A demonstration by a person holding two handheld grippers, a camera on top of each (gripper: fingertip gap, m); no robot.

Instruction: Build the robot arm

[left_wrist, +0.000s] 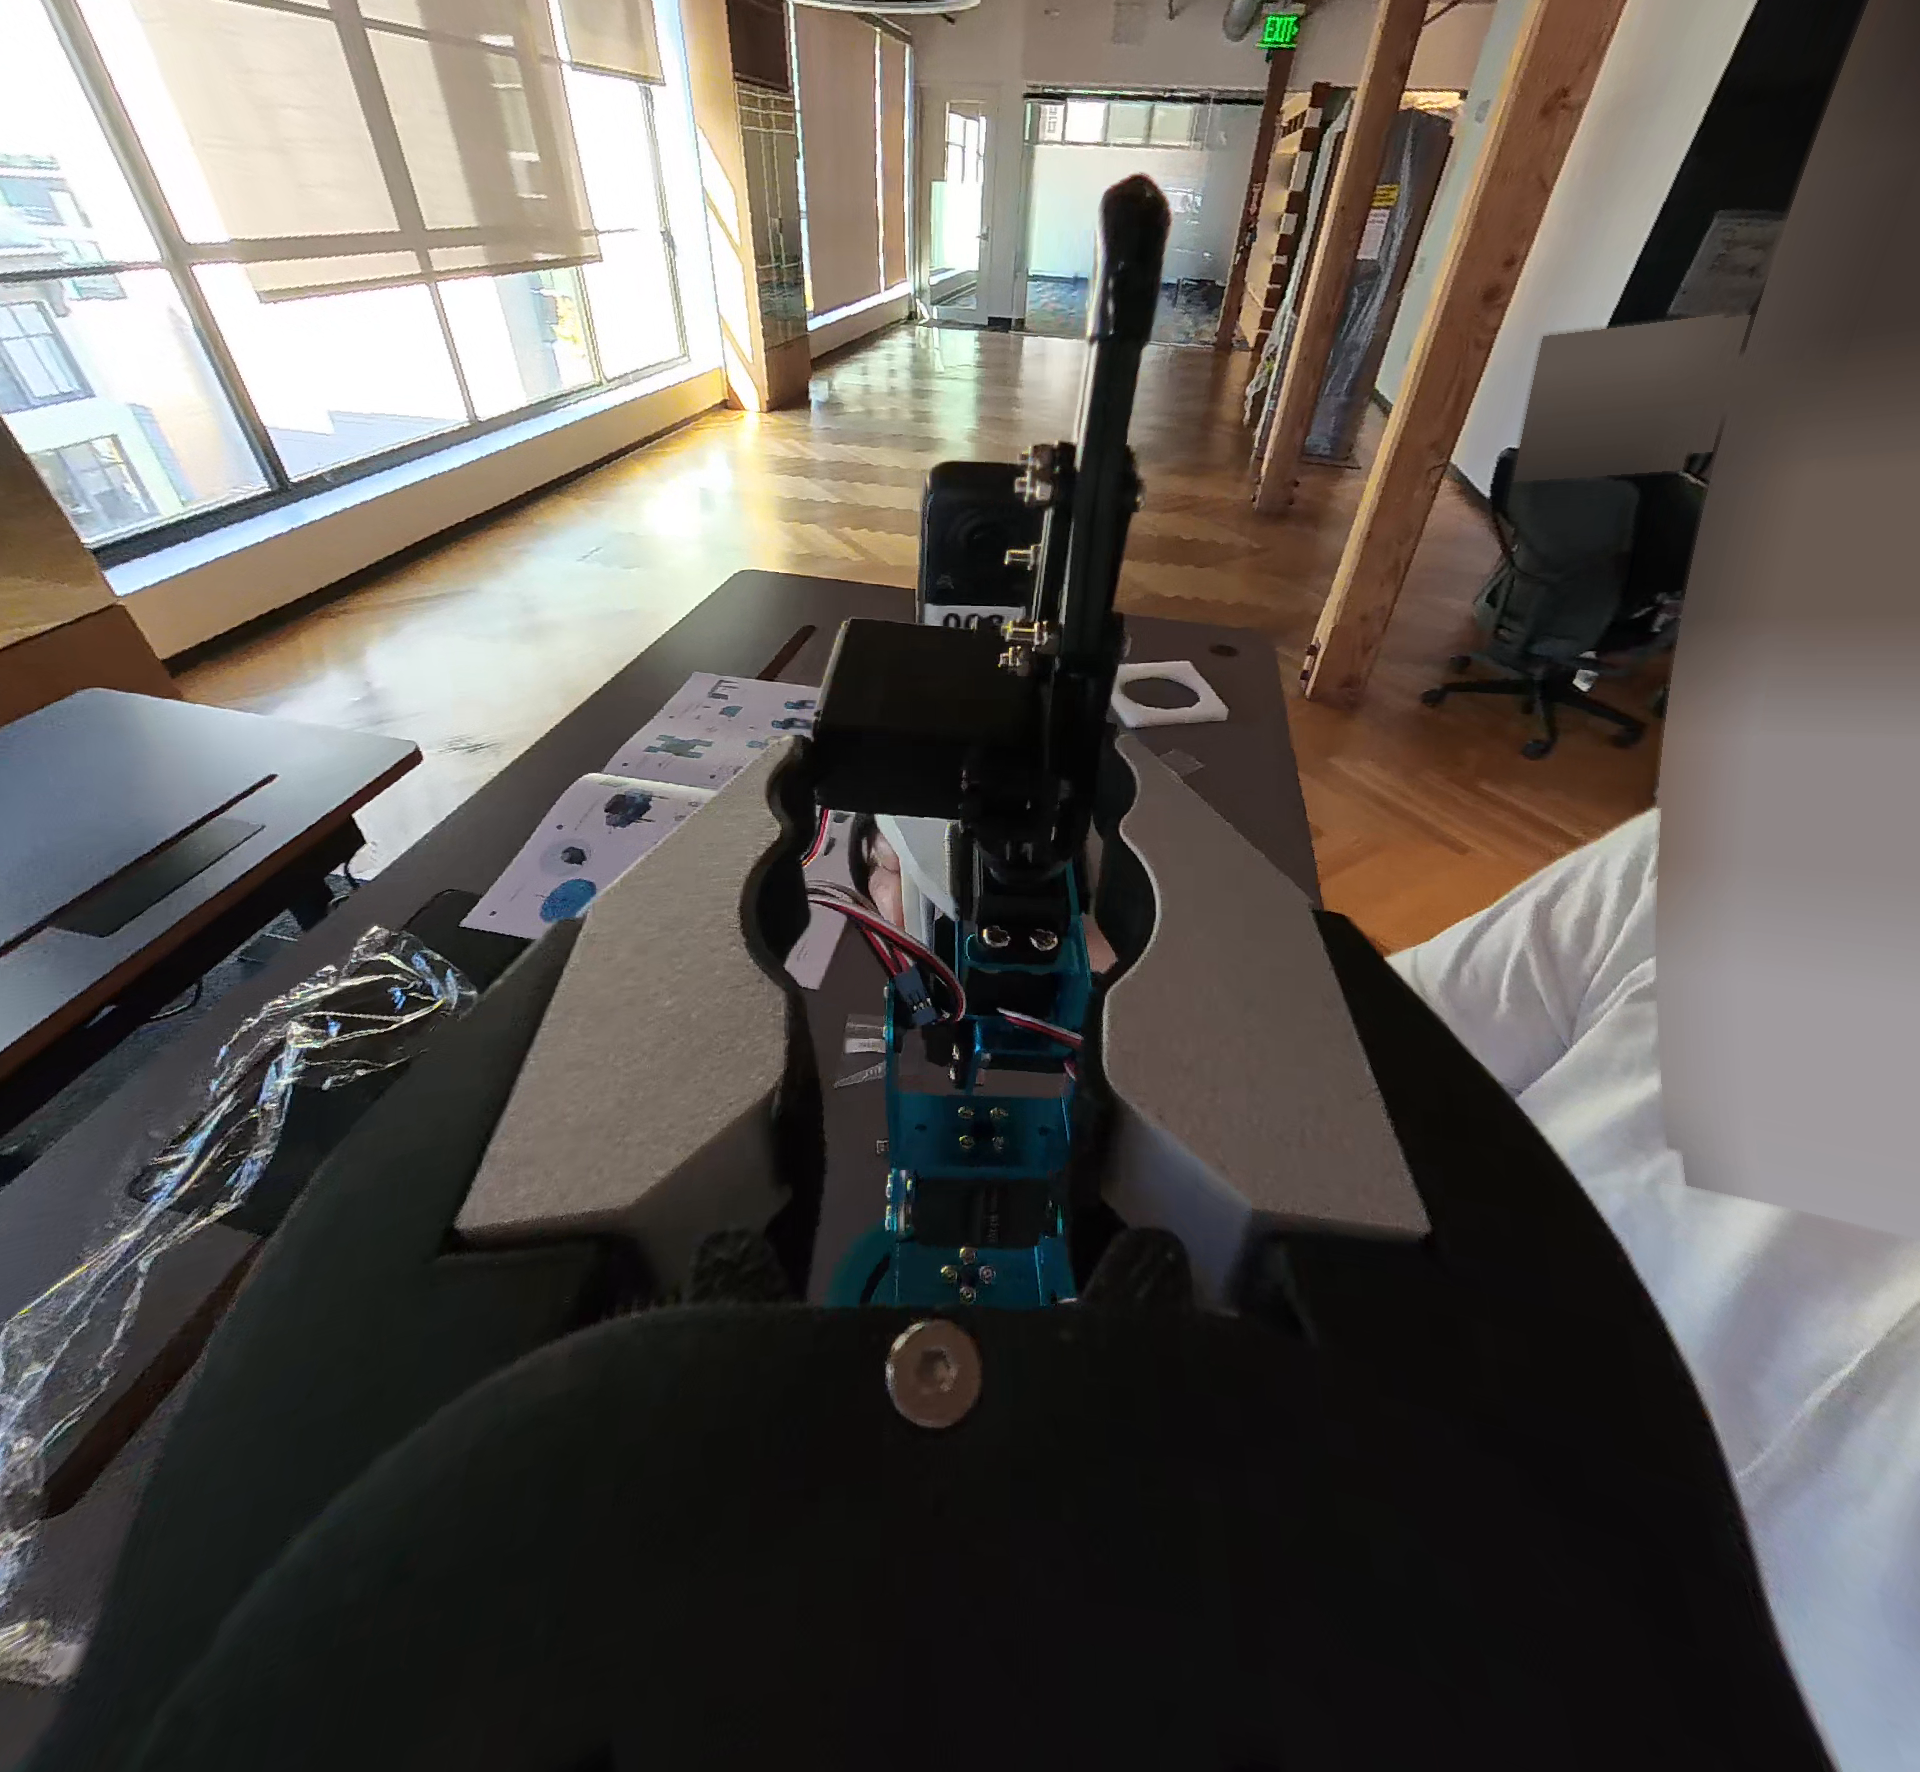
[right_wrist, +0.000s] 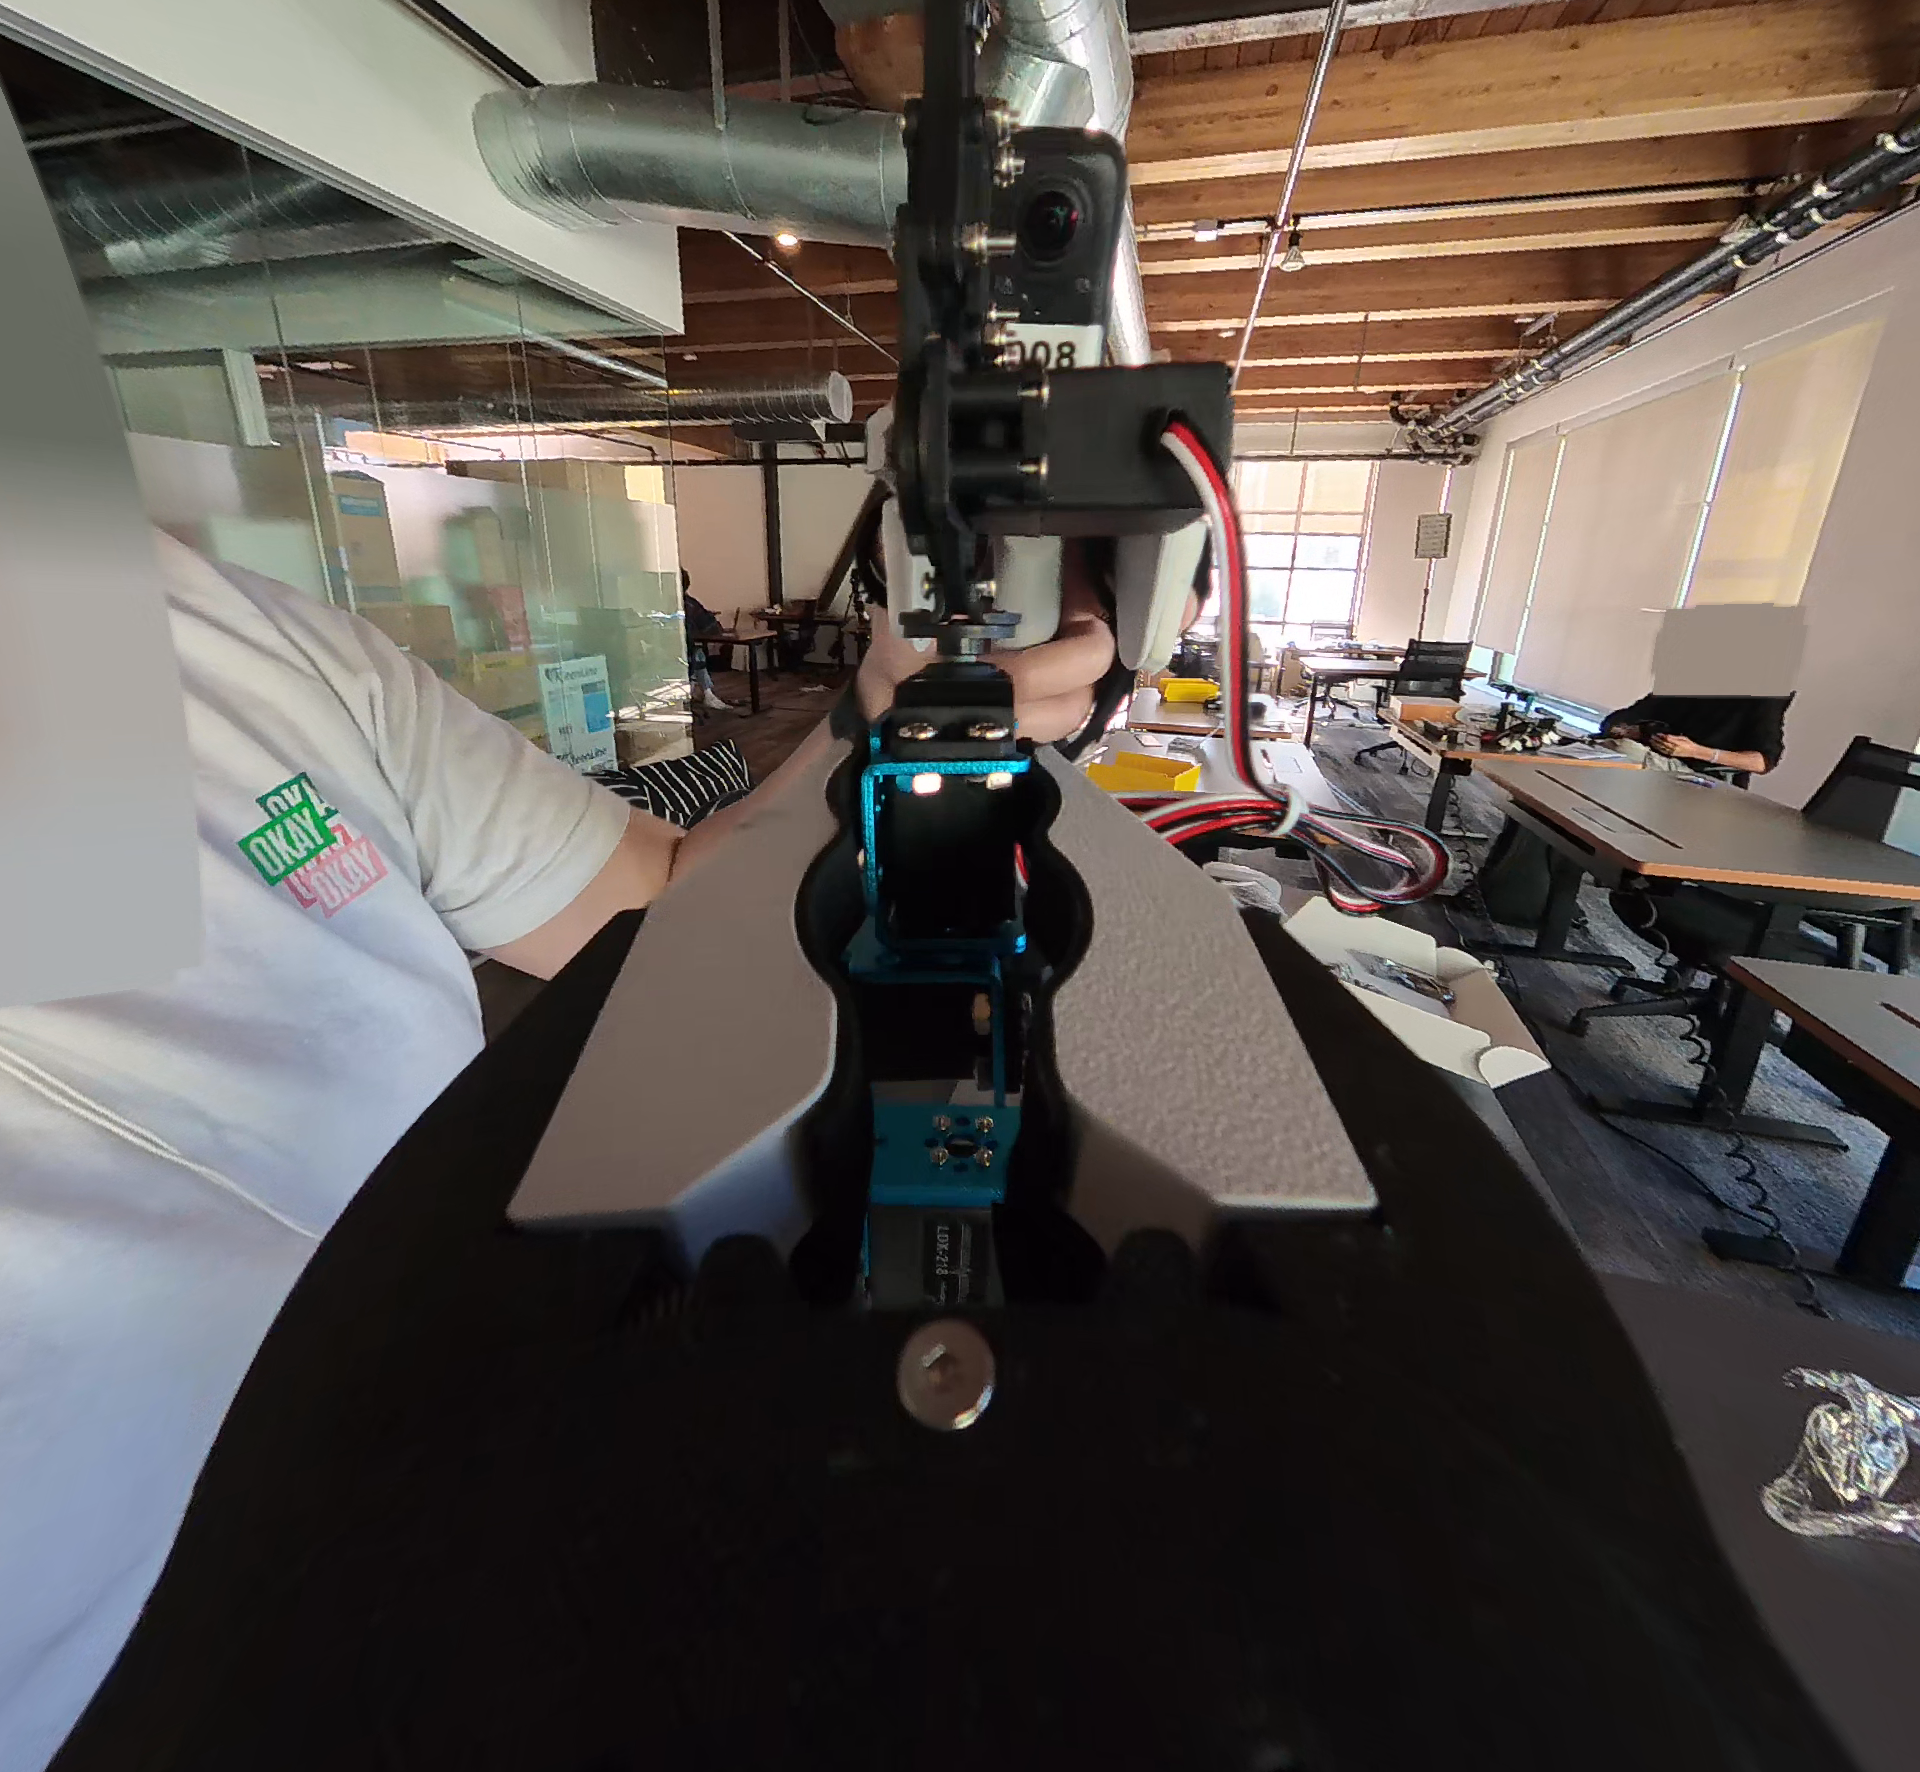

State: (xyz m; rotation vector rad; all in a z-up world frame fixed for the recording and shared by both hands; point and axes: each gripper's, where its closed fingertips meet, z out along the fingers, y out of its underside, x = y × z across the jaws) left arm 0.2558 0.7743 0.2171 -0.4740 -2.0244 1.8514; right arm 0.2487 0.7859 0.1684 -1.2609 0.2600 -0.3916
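Sunlit office floor stretches behind a dark desk [left_wrist: 1226,714], with big windows on one side and timber posts on the other. On the desk lie printed sheets [left_wrist: 665,787], a white foam square [left_wrist: 1169,699] with a round hole, and crumpled clear wrap [left_wrist: 260,1099]. In the right wrist view an open white carton [right_wrist: 1455,1026] sits beside the grippers; what it holds is too dark to make out.

Held above the desk is a small blue and black robot arm [left_wrist: 977,1130], a servo kit with red, white and black wires looping off it. The left gripper [left_wrist: 951,839] has its grey fingers [left_wrist: 665,995] closed in on the blue bracket section. The right gripper [right_wrist: 940,849] meets it from the opposite end, fingers [right_wrist: 1195,1026] likewise closed in on the blue frame. Whether the pads truly press the metal is hidden by the finger notches in both views.

Each view shows the other gripper's camera beyond the kit. A hand [right_wrist: 1039,673] behind it is partly covered, and a white shirt [right_wrist: 260,943] fills one edge.
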